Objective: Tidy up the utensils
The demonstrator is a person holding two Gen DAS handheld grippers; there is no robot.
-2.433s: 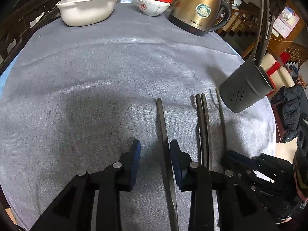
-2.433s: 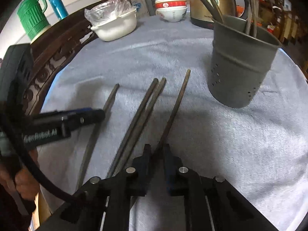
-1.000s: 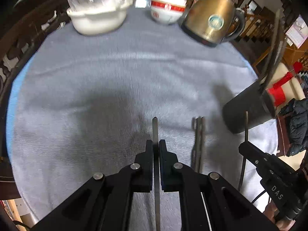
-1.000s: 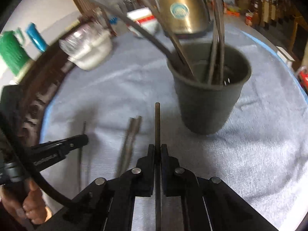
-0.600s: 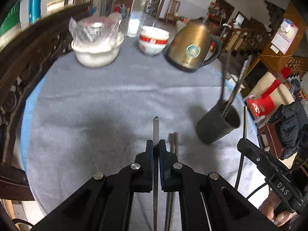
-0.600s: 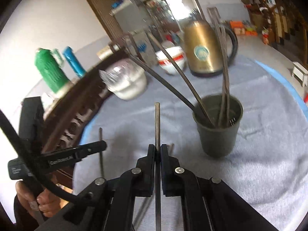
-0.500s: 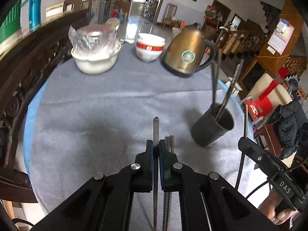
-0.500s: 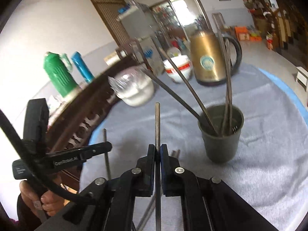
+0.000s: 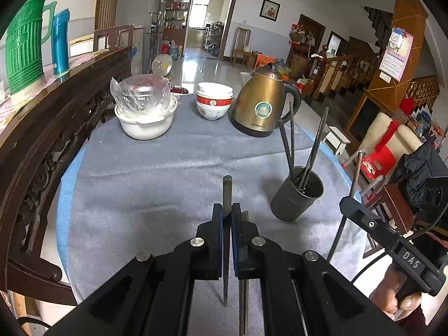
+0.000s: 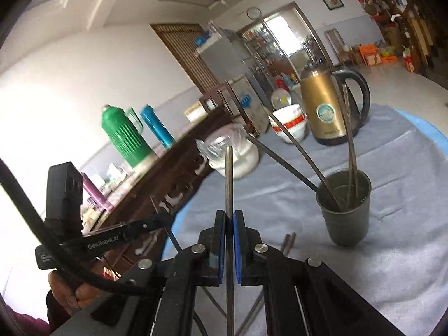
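Note:
My left gripper is shut on a dark chopstick and holds it well above the table. My right gripper is shut on another dark chopstick, also lifted high. The dark grey utensil cup stands on the grey cloth at the right with several chopsticks leaning in it; it also shows in the right wrist view. A pair of chopsticks still lies on the cloth in front of the cup. The right gripper with its chopstick shows at the right of the left wrist view.
At the back of the round table stand a brass kettle, stacked red and white bowls and a white bowl with a plastic bag. A carved wooden sideboard with green and blue flasks runs along the left.
Both grippers have risen higher above the table with their chopsticks and tilted up, so the cup looks smaller and farther. Earlier, both closed on chopsticks lying on the cloth.

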